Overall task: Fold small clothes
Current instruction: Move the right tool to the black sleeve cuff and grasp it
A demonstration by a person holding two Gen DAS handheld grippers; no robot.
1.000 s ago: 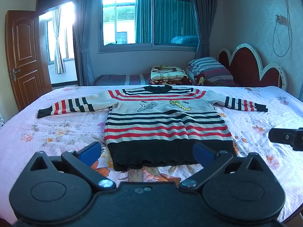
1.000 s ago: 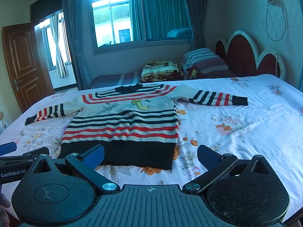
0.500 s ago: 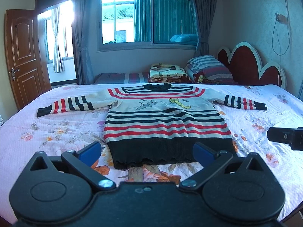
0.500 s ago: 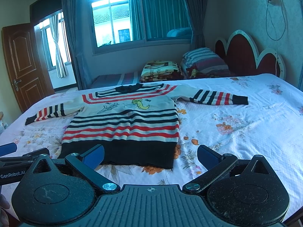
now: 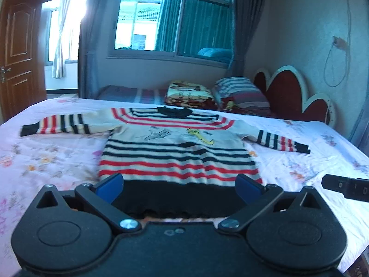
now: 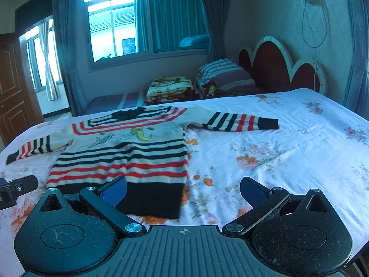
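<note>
A small striped sweater point(image 5: 177, 152) in cream, red and black lies flat on the bed, front up, both sleeves spread out to the sides, black hem towards me. It also shows in the right wrist view point(image 6: 129, 154). My left gripper point(image 5: 178, 188) is open and empty, just above the black hem. My right gripper point(image 6: 183, 190) is open and empty over the hem's right corner. The right gripper's tip shows at the right edge of the left wrist view point(image 5: 346, 188); the left gripper's tip shows at the left edge of the right wrist view point(image 6: 16, 187).
The bed point(image 6: 288, 152) has a floral pink-white sheet. Folded blankets point(image 5: 191, 92) and striped pillows point(image 5: 239, 92) lie at its far side by a red headboard point(image 5: 293, 97). A window point(image 5: 173, 16) and a wooden door point(image 5: 18, 53) are beyond.
Both grippers have moved forward and lower towards the sweater's hem, so the sweater looks larger and nearer. Both stay open.
</note>
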